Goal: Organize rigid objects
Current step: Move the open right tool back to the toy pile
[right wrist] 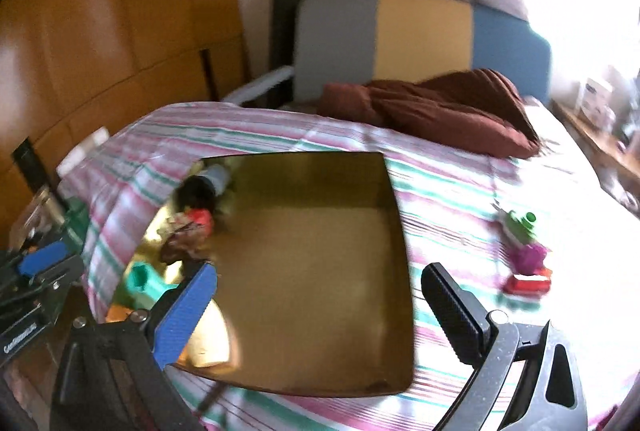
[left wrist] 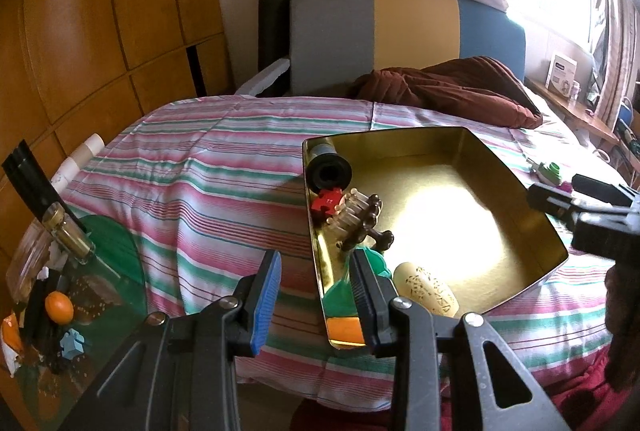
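Note:
An open gold tin (left wrist: 400,133) lies on the striped bedspread. Along its left side are a black roll (left wrist: 328,171), a red puzzle piece (left wrist: 329,200), a brown-capped peg piece (left wrist: 362,225), a teal piece (left wrist: 374,259) and a cream patterned oval (left wrist: 432,291). My left gripper (left wrist: 316,265) is open at the tin's near left corner, with the tin wall seen in the gap and nothing pressed. My right gripper (right wrist: 320,315) hangs wide open and empty over the tin (right wrist: 320,251). To the tin's right on the bed lie a green toy (right wrist: 520,227), a purple piece (right wrist: 528,255) and a red block (right wrist: 528,283).
A brown blanket (left wrist: 452,87) lies bunched at the padded headboard (left wrist: 400,31). Left of the bed, a green glass side table (left wrist: 116,271) holds an orange (left wrist: 59,307), a glass bottle (left wrist: 70,235) and small clutter. A wooden wardrobe (left wrist: 100,31) stands behind; a window shelf (left wrist: 580,103) runs on the right.

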A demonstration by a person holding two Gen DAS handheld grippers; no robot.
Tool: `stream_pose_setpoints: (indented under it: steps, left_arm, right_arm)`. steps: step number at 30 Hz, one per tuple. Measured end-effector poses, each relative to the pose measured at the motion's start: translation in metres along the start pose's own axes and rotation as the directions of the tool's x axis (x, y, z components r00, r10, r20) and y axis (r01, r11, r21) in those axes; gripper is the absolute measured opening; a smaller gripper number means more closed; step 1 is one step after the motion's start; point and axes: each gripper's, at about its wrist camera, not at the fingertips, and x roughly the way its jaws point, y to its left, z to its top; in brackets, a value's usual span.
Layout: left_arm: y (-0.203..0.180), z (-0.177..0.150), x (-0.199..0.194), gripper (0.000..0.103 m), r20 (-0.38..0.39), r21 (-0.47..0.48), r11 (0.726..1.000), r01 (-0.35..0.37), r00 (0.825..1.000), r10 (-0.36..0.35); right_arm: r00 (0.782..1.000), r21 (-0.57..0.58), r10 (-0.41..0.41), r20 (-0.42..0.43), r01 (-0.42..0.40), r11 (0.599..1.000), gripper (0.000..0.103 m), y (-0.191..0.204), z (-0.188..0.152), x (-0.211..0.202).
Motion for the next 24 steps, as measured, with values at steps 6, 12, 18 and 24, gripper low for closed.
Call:
stream_pose_setpoints:
  steps: [6,12,18,24]
  left_arm:
    - [-0.002,-0.001,-0.001,0.035,0.0,0.005,1.0,0.002,1.0,-0.002]
    - [-0.001,-0.001,0.0,0.035,-0.004,0.006,1.0,0.003,1.0,-0.003]
    - [-0.001,-0.001,-0.001,0.035,-0.004,0.001,1.0,0.005,1.0,-0.005]
    - [-0.003,0.0,-0.002,0.035,0.0,0.014,1.0,0.001,1.0,-0.001]
  right_arm:
    - [0.998,0.031,-0.054,-0.03,0.055,0.998,0.103,-0.035,0.002,-0.003]
    - [0.992,0.044,-0.108,-0.063,0.111,0.993,0.103,-0.075,0.007,-0.007]
    - [0.974,0.09,-0.217,-0.06,0.222,0.971,0.103,-0.121,0.014,-0.018]
    - [0.954,0.135,-0.299,-0.039,0.301,0.944,0.103,-0.163,0.02,-0.035]
